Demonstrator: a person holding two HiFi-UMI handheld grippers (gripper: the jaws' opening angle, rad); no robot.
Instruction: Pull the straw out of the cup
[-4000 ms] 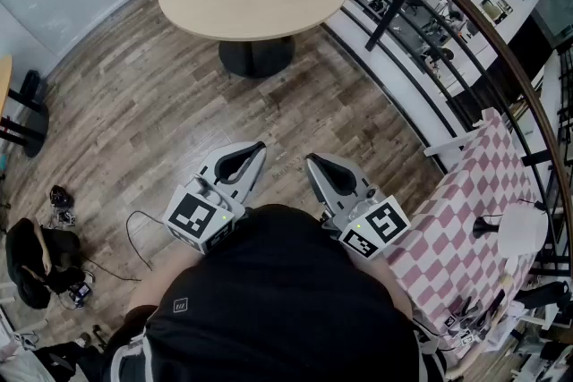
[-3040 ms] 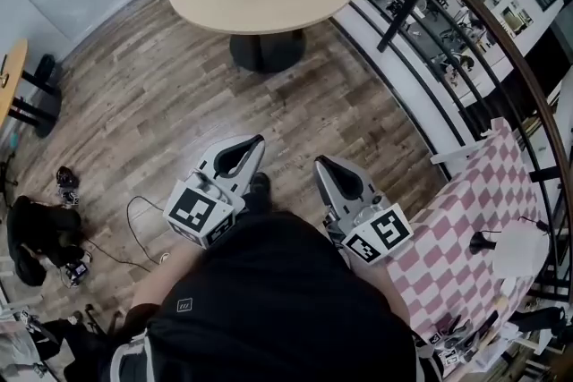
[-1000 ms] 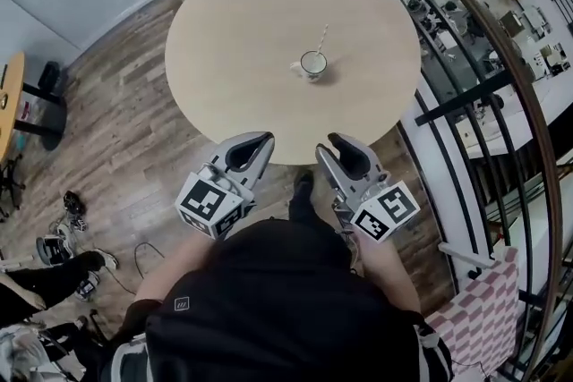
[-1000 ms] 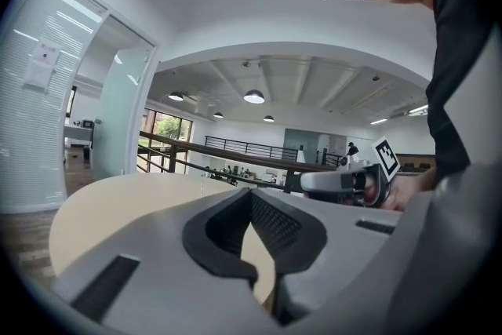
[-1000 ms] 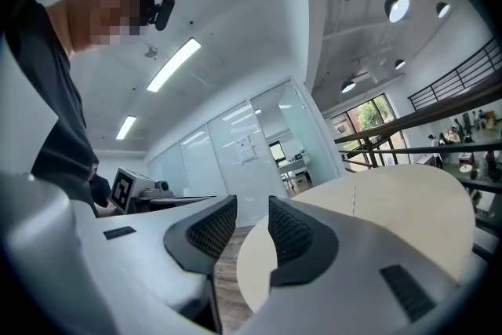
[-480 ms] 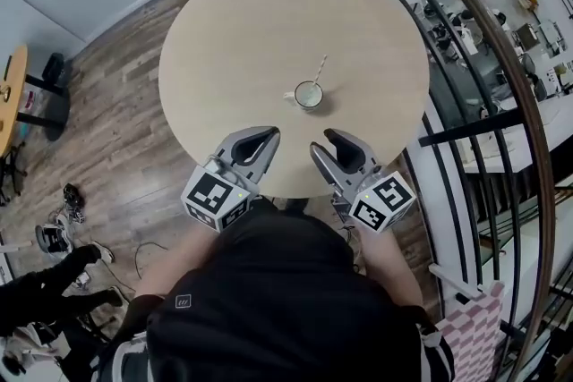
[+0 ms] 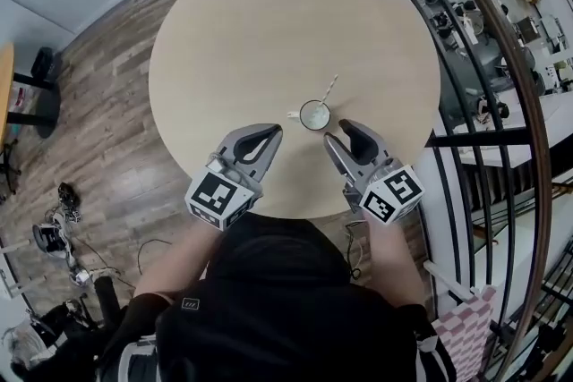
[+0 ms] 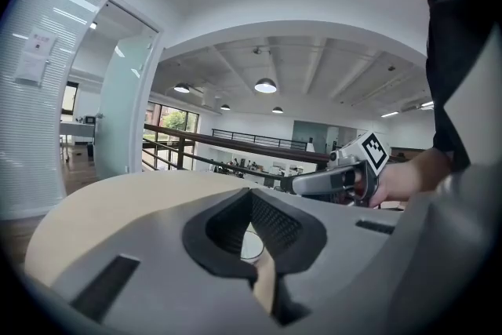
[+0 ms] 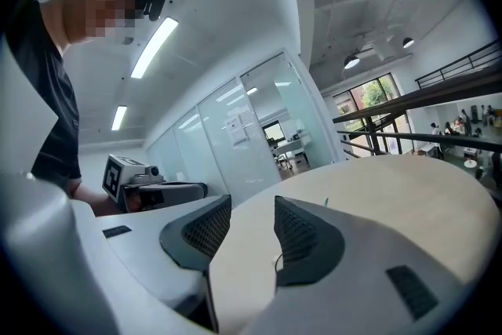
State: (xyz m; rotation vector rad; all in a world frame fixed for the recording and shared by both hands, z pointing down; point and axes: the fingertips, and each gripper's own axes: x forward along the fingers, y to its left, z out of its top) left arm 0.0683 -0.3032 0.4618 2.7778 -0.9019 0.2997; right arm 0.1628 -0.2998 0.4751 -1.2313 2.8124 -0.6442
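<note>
The cup (image 7: pixel 314 115) stands on the round table (image 7: pixel 269 4), just ahead of both grippers, with the straw (image 7: pixel 329 89) in it (leaning away). The left gripper (image 7: pixel 271 131) is pressed together. The right gripper (image 7: pixel 343 132) has just been opening, its 2 jaws empty.

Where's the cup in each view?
Head view: cup just right of centre, on the round table, near its close edge.
Left gripper view: cup low centre, framed by the jaws.
Right gripper view: mostly hidden behind a jaw; a white sliver of cup shows low centre.
Shared landmark: the round table.
</note>
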